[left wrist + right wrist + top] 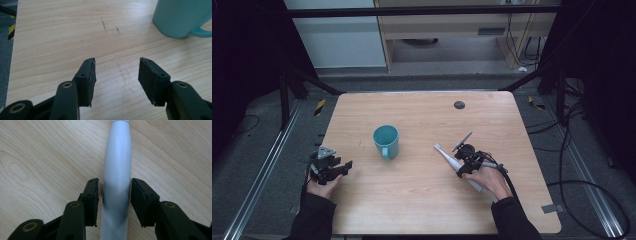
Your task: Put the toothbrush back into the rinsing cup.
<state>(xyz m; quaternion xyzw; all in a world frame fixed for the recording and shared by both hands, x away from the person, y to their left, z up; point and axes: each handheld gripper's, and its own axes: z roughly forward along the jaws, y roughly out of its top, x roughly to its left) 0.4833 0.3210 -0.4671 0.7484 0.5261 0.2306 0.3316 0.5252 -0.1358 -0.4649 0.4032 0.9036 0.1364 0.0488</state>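
**Toothbrush lies between the right jaws, along their own line**

While the left gripper rests at about 8 o'clock on the table with its jaws apart and nothing between them, the right gripper is at about 4 o'clock, over the white electric toothbrush. This toothbrush lies flat on the wood. In the high view its long axis runs from the brush head at 10 o'clock to the thick end at 4 o'clock, under the right hand.

In the right gripper view the handle of the toothbrush goes straight toward 12 o'clock, exactly between the two black jaws. So the jaws stand across the handle, one on each side. A thin gap seems to remain at both pads; I judge that they do not press on the handle yet.

The teal mug stands upright near the middle of the table, at 10 o'clock from the right gripper, well apart from it. The left gripper is nearer to the mug, which sits at 1 o'clock in the left gripper view. For the toothbrush, the right hand is clearly the nearer one, and the coming move probably needs only a closing of the jaws.
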